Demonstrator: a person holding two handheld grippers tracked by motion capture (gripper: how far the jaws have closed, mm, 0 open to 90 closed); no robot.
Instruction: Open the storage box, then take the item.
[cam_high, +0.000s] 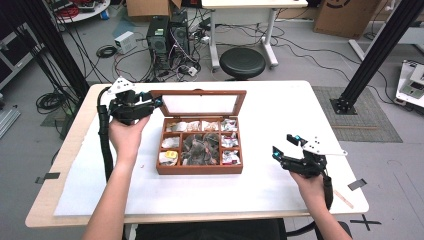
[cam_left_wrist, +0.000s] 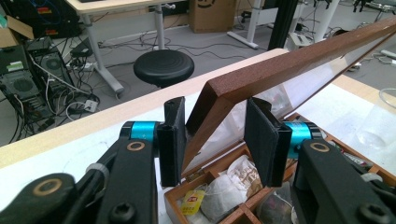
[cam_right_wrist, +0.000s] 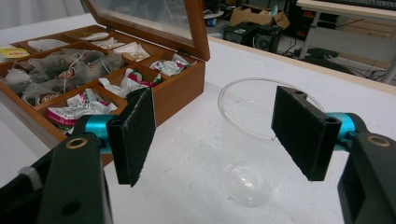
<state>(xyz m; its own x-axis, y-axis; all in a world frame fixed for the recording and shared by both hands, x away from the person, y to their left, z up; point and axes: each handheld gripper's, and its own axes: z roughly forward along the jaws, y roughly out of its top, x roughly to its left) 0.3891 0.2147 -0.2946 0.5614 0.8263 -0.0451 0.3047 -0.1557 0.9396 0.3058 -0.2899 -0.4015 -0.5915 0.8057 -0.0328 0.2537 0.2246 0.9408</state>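
Wooden tea box (cam_high: 200, 169) sits mid-table on the white table cover (cam_high: 270, 190), lid raised; glass-paned lid (cam_high: 200, 104) stands up at the box's 12 o'clock edge, tilted back a little.

Left gripper (cam_high: 156, 102) at the lid's 9 o'clock corner, held from below by the left hand (cam_high: 127, 135); in the left gripper view the lid's wooden corner frame (cam_left_wrist: 243, 86) runs between the two black pads (cam_left_wrist: 173, 140); jaws clamped on that corner, each pad against a face of the frame; tea bags (cam_left_wrist: 229, 184) lie in the compartments just below the jaws.

Right gripper (cam_high: 286, 146) lies at 3 o'clock of the box, well apart from it, in the right hand (cam_high: 312, 187) low over the cover; jaws apart, nothing between the pads.

Clear plastic cup (cam_right_wrist: 254, 144) stands upright on the cover straight ahead of the right gripper's jaws, just beside the box's side wall, not touching it as far as I can tell; cup looks empty; in the high view it is too faint to pick out.

Box interior: small compartments round a larger middle one; wrapped and loose tea bags throughout; a yellow-tagged bag (cam_high: 170, 155) in the compartment at 8 o'clock.

Black stool (cam_high: 242, 62) on the floor beyond the table, 12 o'clock.
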